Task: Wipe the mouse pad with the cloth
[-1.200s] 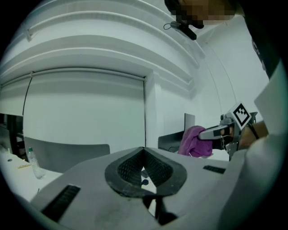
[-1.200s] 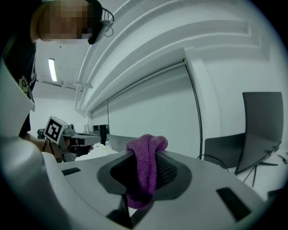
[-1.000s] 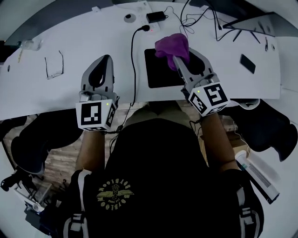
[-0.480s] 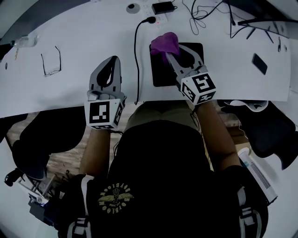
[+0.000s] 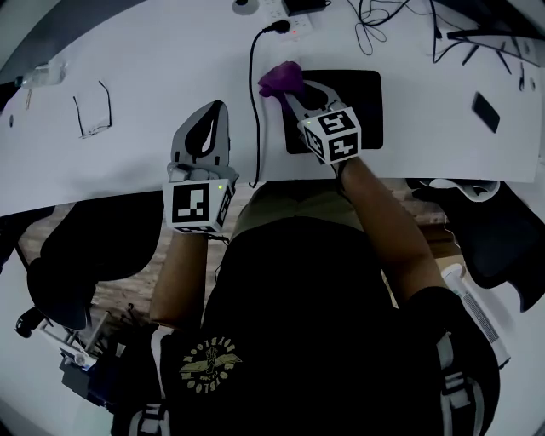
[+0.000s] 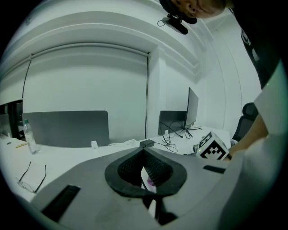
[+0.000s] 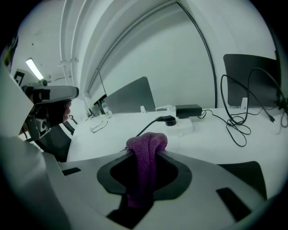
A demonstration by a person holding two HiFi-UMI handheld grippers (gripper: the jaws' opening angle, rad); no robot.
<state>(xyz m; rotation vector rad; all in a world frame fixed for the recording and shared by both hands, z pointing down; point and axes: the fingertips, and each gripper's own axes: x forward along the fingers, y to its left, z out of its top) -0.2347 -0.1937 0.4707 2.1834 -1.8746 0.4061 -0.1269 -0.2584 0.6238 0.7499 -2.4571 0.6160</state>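
Note:
A black mouse pad (image 5: 353,106) lies on the white table (image 5: 145,60) in front of me. My right gripper (image 5: 288,92) is shut on a purple cloth (image 5: 279,79), which bunches out past the jaw tips at the pad's far left corner, partly over the bare table. In the right gripper view the cloth (image 7: 146,148) hangs between the jaws of the right gripper (image 7: 145,155). My left gripper (image 5: 214,108) rests on the table left of the pad, apart from it. In the left gripper view the left gripper (image 6: 145,152) is shut with nothing held.
A black power cable (image 5: 253,102) runs between the two grippers from a white power strip (image 5: 288,27) at the back. Glasses (image 5: 92,109) and a water bottle (image 5: 43,75) lie far left. A phone (image 5: 486,111) and tangled cables (image 5: 387,21) sit at the right.
My right gripper has slid the cloth leftward across the pad, from its far middle to its far left corner. The left gripper has stayed put.

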